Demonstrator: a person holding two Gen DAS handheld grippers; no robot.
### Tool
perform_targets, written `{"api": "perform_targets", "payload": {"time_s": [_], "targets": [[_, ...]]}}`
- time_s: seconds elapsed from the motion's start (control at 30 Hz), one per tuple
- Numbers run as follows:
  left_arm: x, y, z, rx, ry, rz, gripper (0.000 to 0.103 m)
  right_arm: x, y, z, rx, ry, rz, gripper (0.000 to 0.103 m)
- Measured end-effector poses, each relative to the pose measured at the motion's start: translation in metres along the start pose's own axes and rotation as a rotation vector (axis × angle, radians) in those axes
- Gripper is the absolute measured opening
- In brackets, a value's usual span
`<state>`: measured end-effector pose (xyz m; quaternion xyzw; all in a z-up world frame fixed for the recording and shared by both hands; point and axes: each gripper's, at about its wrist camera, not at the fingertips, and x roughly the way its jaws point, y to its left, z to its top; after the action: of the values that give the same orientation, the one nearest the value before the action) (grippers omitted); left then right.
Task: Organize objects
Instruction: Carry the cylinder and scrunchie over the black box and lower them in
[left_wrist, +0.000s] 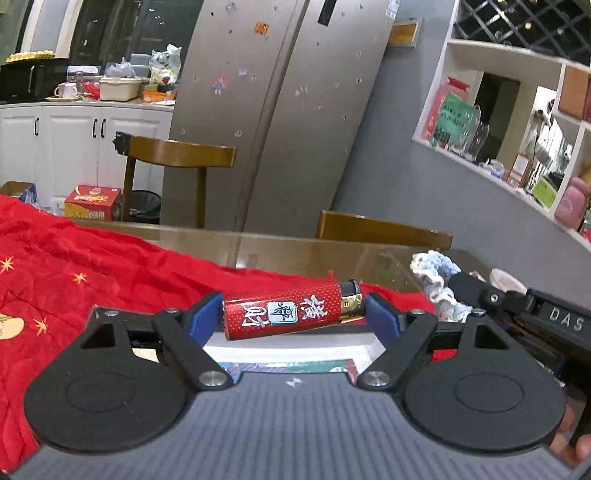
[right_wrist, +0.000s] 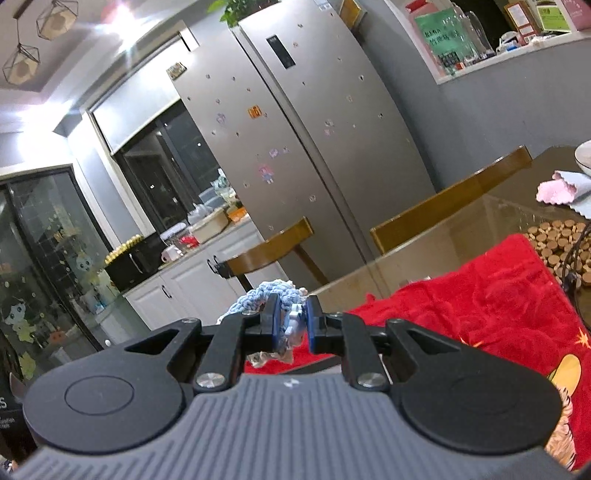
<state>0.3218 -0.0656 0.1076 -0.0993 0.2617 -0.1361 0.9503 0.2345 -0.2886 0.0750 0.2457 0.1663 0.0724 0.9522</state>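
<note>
My left gripper (left_wrist: 293, 314) is shut on a red lighter (left_wrist: 284, 314) with white characters and a gold and black top, held crosswise end to end between the blue pads above a white box (left_wrist: 291, 349). The box lies on the red cloth (left_wrist: 92, 273). In the right wrist view my right gripper (right_wrist: 291, 323) is shut on a blue and white crocheted scrunchie (right_wrist: 291, 325), which bulges above and hangs below the pads. The left wrist view shows the same scrunchie (left_wrist: 437, 280) at the right, with the right gripper's black body behind it.
The red cloth (right_wrist: 491, 295) covers part of a glass-topped table (left_wrist: 295, 251). Wooden chairs (left_wrist: 177, 155) stand behind it before a silver fridge (left_wrist: 280, 110). A wood-slice mat (right_wrist: 557, 247), a pink cloth (right_wrist: 557, 192) and a white bowl (right_wrist: 583, 157) lie at the table's far right.
</note>
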Motion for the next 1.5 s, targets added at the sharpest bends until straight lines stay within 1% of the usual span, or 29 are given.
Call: {"api": "perform_targets", "payload": {"time_s": [0.27, 0.4, 0.47, 0.57, 0.67, 0.73, 0.9, 1.1, 1.2, 1.27, 1.33, 1.5], "targets": [[0.029, 0.004, -0.021, -0.005, 0.042, 0.002, 0.086, 0.017, -0.013, -0.007, 0.021, 0.053, -0.049, 0.017], [0.033, 0.003, -0.028, 0.009, 0.053, 0.018, 0.086, 0.027, -0.017, -0.012, 0.028, 0.087, -0.072, 0.017], [0.036, 0.003, -0.031, 0.007, 0.065, 0.024, 0.086, 0.032, -0.019, -0.016, 0.031, 0.114, -0.084, 0.017], [0.042, 0.005, -0.034, -0.017, 0.099, 0.010, 0.086, 0.041, -0.024, -0.021, 0.051, 0.164, -0.089, 0.017], [0.046, 0.006, -0.039, -0.017, 0.110, 0.017, 0.086, 0.048, -0.030, -0.028, 0.080, 0.204, -0.091, 0.017], [0.048, 0.004, -0.040, -0.016, 0.122, 0.010, 0.086, 0.051, -0.031, -0.031, 0.076, 0.222, -0.096, 0.017], [0.052, 0.003, -0.045, -0.005, 0.137, 0.025, 0.086, 0.056, -0.029, -0.039, 0.061, 0.250, -0.107, 0.017], [0.064, 0.012, -0.049, -0.077, 0.191, 0.018, 0.086, 0.063, -0.032, -0.044, 0.076, 0.279, -0.119, 0.017], [0.068, 0.014, -0.051, -0.084, 0.205, 0.026, 0.086, 0.065, -0.032, -0.047, 0.065, 0.291, -0.123, 0.017], [0.070, 0.016, -0.052, -0.096, 0.217, 0.017, 0.086, 0.065, -0.030, -0.048, 0.053, 0.288, -0.129, 0.017], [0.072, 0.015, -0.052, -0.092, 0.222, 0.018, 0.086, 0.065, -0.030, -0.047, 0.049, 0.291, -0.128, 0.017], [0.073, 0.010, -0.053, -0.050, 0.234, 0.055, 0.086, 0.066, -0.030, -0.048, 0.031, 0.291, -0.132, 0.017]]}}
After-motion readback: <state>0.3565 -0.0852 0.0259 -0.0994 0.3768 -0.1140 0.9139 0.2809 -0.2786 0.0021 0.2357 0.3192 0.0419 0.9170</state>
